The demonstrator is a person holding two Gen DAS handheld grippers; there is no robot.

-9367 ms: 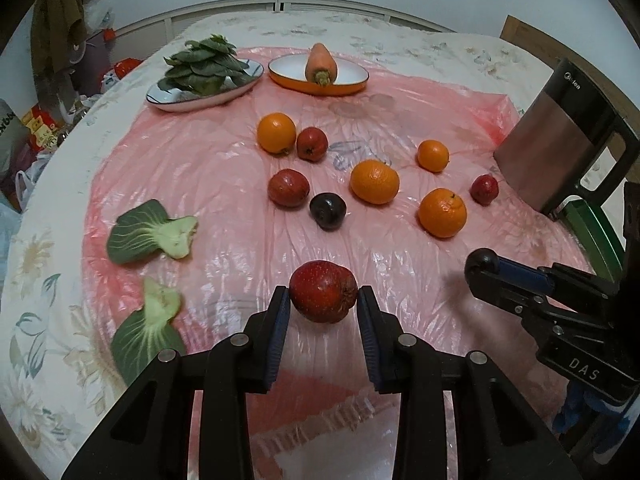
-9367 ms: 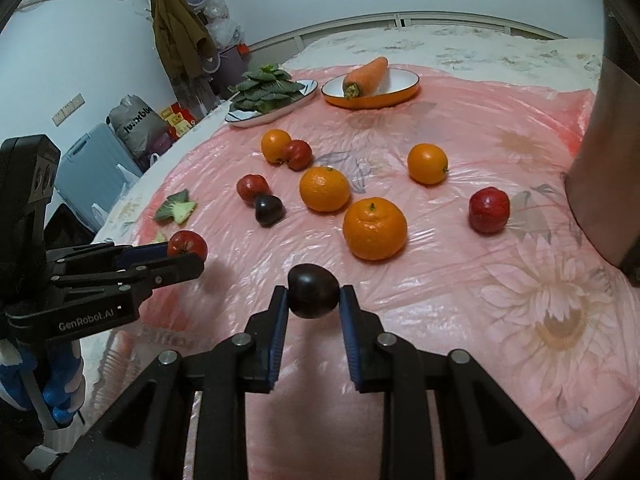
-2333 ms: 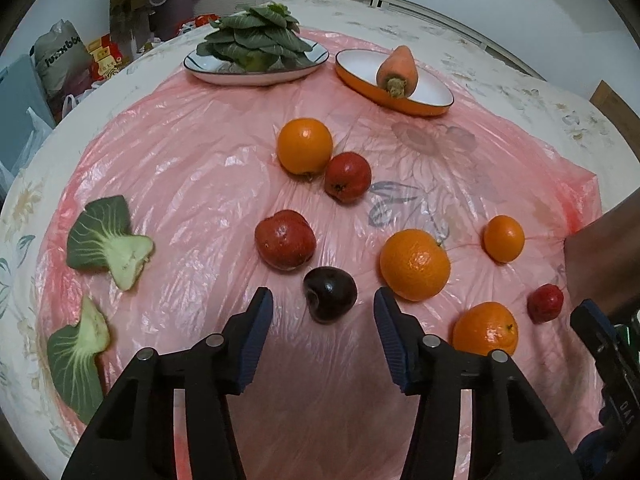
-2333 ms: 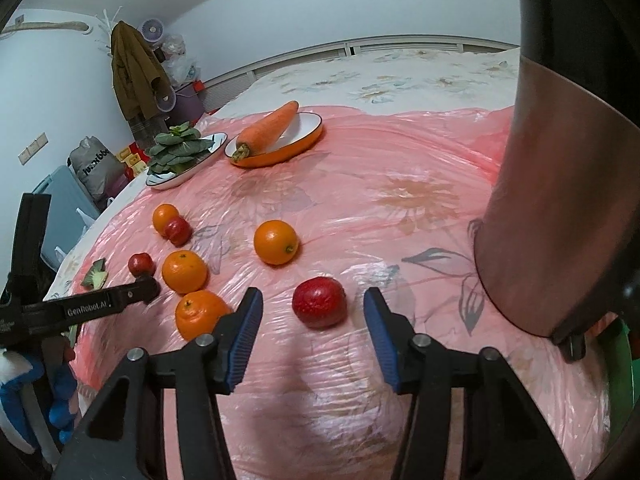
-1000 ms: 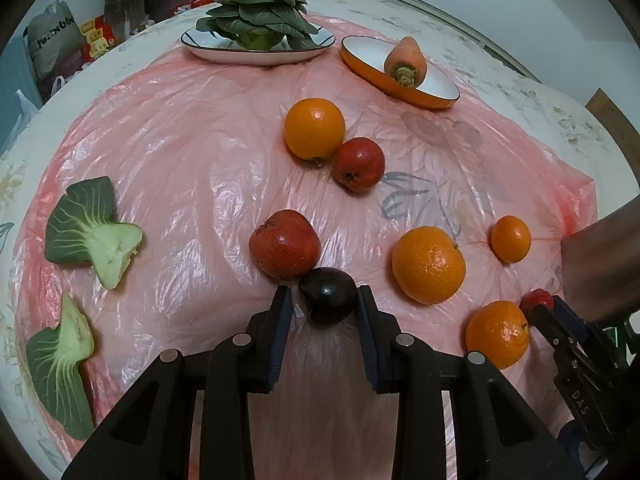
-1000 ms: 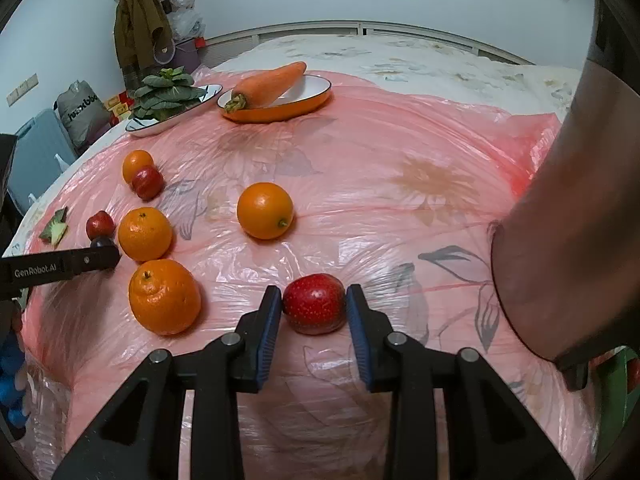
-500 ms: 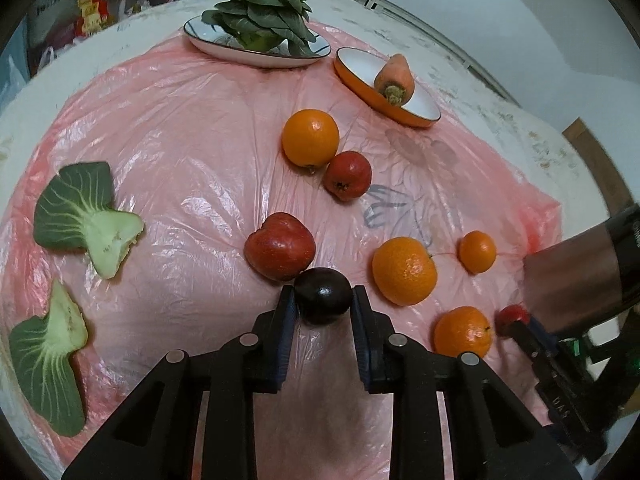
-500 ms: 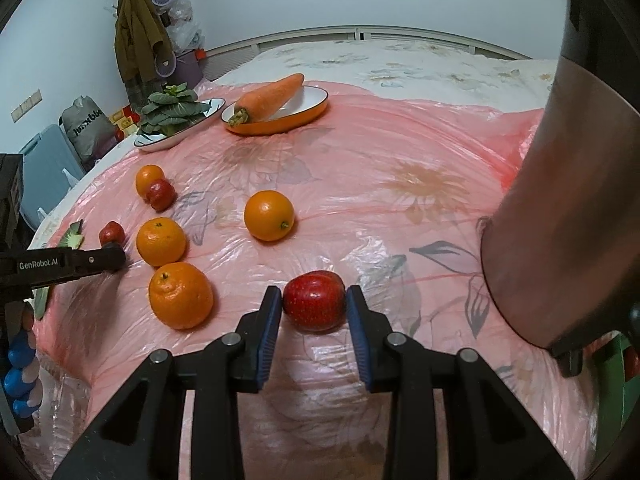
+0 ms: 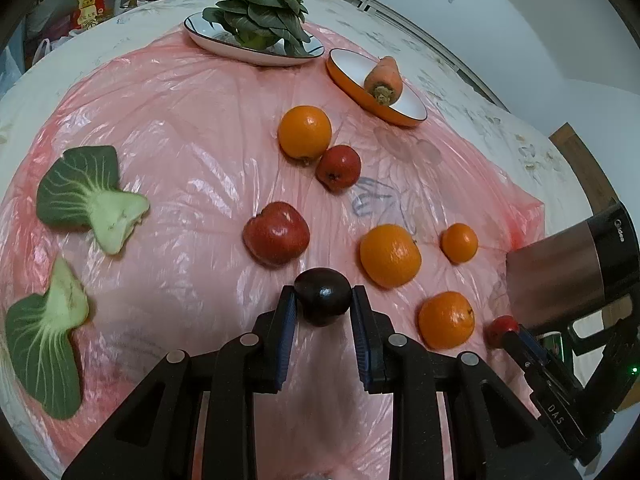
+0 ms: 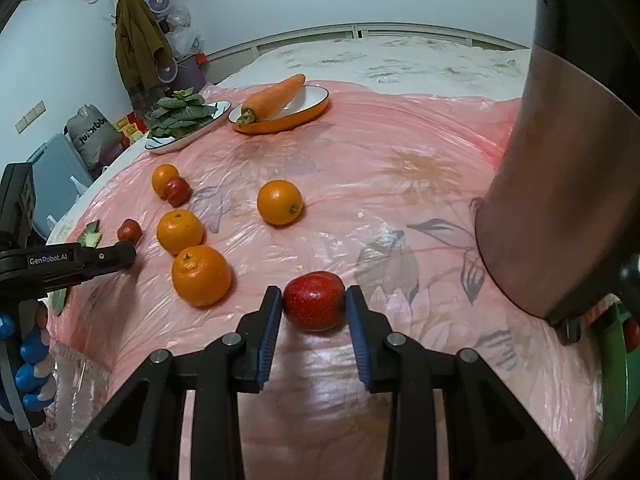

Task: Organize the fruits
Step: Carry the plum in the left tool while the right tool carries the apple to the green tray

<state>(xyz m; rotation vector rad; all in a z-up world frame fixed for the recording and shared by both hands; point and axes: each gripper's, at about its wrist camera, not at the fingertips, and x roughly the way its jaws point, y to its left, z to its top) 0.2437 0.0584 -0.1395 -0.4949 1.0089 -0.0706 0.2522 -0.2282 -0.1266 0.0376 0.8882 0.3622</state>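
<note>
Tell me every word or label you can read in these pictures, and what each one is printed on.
"GenRobot.AI": on the side of the left gripper, seen from the right wrist.
"DAS": on the body of the right gripper, seen from the left wrist.
"Midea": on the black top of the copper-coloured appliance.
Grey bag by the wall: dark lettering, upside down, not legible.
Red and yellow boxes behind the table: print too blurred to read.

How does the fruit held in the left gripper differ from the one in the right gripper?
The dark purple round plum in the left gripper is near-black and smooth; the speckled red fruit in the right gripper is bright red with pale dots and looks slightly wider. Both sit clamped between blue-padded jaws over the pink plastic sheet.
</note>
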